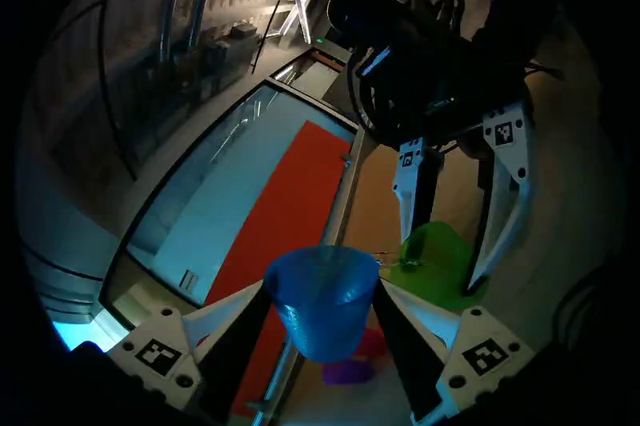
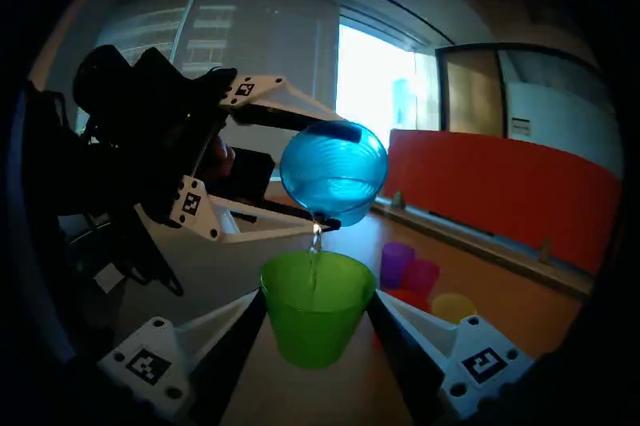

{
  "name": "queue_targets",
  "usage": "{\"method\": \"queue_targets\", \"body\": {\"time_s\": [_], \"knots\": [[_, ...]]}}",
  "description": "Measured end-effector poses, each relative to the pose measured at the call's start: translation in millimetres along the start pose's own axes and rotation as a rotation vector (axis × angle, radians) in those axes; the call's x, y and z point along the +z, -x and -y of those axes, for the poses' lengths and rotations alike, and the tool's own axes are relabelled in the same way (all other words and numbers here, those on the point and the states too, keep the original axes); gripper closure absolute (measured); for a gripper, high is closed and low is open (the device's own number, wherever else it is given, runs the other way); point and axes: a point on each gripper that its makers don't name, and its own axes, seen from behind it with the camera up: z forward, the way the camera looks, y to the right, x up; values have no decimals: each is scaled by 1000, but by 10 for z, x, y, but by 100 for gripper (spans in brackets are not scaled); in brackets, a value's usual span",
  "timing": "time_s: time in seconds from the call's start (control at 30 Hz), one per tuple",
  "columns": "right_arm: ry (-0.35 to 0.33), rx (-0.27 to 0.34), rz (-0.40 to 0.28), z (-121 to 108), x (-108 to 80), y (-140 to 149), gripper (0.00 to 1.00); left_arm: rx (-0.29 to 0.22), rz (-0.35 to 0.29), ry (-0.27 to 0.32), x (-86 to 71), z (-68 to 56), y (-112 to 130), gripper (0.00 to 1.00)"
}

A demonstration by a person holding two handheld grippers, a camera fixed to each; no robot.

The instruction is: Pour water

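In the left gripper view my left gripper is shut on a blue ribbed cup, tipped over toward a green cup. The right gripper, farther off with its hand-held body above, clamps that green cup. In the right gripper view my right gripper is shut on the green cup, held upright. Above it the left gripper tilts the blue cup, and a thin stream of water falls from its rim into the green cup.
Purple, pink and yellow cups stand on the wooden table behind the green cup. An orange partition runs along the table's far edge. Bright windows lie beyond. A purple cup shows below the blue one.
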Motion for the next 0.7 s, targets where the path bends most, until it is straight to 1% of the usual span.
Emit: {"method": "queue_targets", "body": {"time_s": [0.37, 0.7], "knots": [[4, -3, -3, -11, -15, -10, 9, 22, 0, 0, 13, 10, -8, 14], [7, -3, -6, -14, -29, -5, 9, 49, -4, -2, 15, 62, -38, 14]]}}
